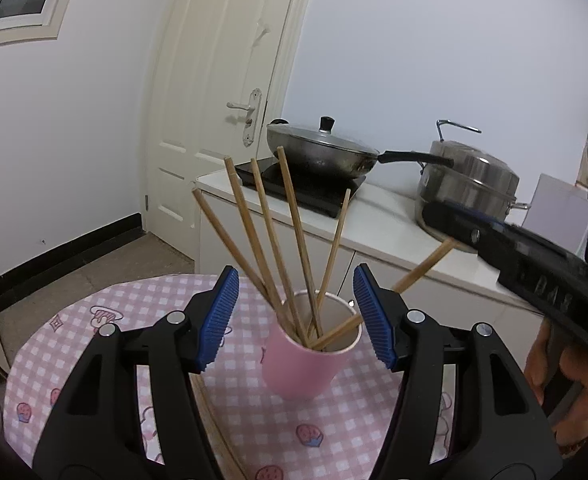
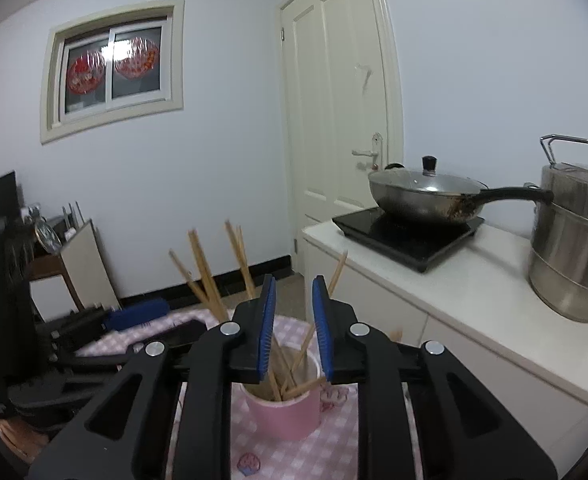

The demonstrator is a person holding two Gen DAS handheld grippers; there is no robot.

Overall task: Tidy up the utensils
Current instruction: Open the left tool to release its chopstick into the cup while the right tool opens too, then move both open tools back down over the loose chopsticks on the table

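Standing upright on the pink checked cloth of the near desk (image 1: 74, 360), the pink cup (image 1: 302, 364) holds 6 wooden chopsticks (image 1: 294, 240) fanned out above its rim; the left gripper (image 1: 296, 316) is parted wide, its blue pads on either side of the cup, gripping nothing; the right gripper (image 2: 292, 330) hovers just above the cup, pads slightly apart, clasping nothing; a lidded wok (image 1: 322, 152) and a steel pot (image 1: 466, 192) sit on the far white counter.
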